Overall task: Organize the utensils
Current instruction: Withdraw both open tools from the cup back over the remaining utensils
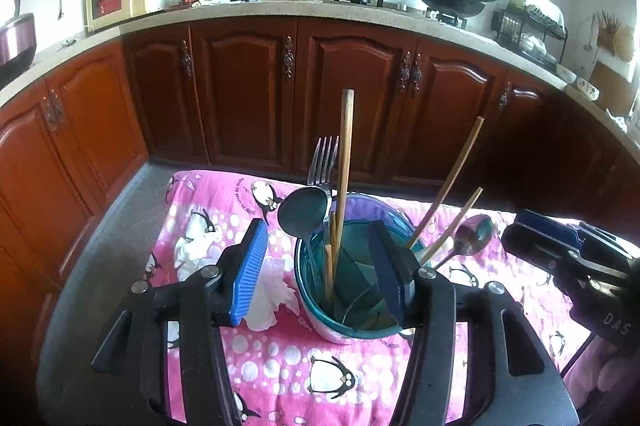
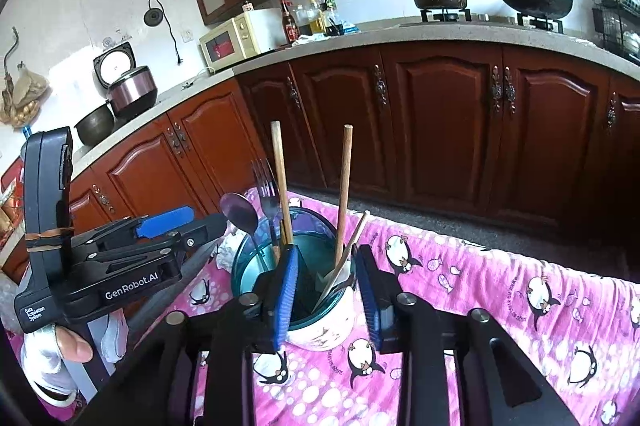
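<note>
Two holders sit touching on the pink penguin cloth [image 1: 280, 366] over the table: a teal cup [image 1: 344, 310] and a white cup [image 2: 332, 322] against it.

Teal cup, straight ahead of the left tool [image 1: 320, 278]: a fork [image 1: 324, 162], a dark ladle-like spoon [image 1: 302, 212], one tall wooden stick [image 1: 344, 166] plus shorter sticks. Rim lies between the left tool's fingers, nothing pinched; jaws are spread wide.

White cup, directly ahead of the right tool [image 2: 326, 282]: a wooden stick [image 2: 344, 186] and a thin chopstick [image 2: 352, 242] lean in it. Right tool's jaws are spread, straddling that cup's rim, gripping nothing as far as I can tell.

Progress, my read: mostly done. Every utensil in view stands in a cup; none lies loose on the cloth. Left, maybe: sorting by type between cups, or evening out the leaning sticks. Can't rule out strays outside both views.

View differences:
- Left wrist view shows crumpled white tissue [image 1: 272, 290] by the left finger, and a metal spoon [image 1: 474, 234] with two chopsticks [image 1: 452, 194] leaning out beyond the right finger. White cup itself is hidden behind that finger here.
- Right wrist view shows both cups side by side, the left tool's body [image 2: 120, 266] off to its left, and a bare thumb [image 2: 76, 346] under it. The metal spoon isn't clear here.
</note>
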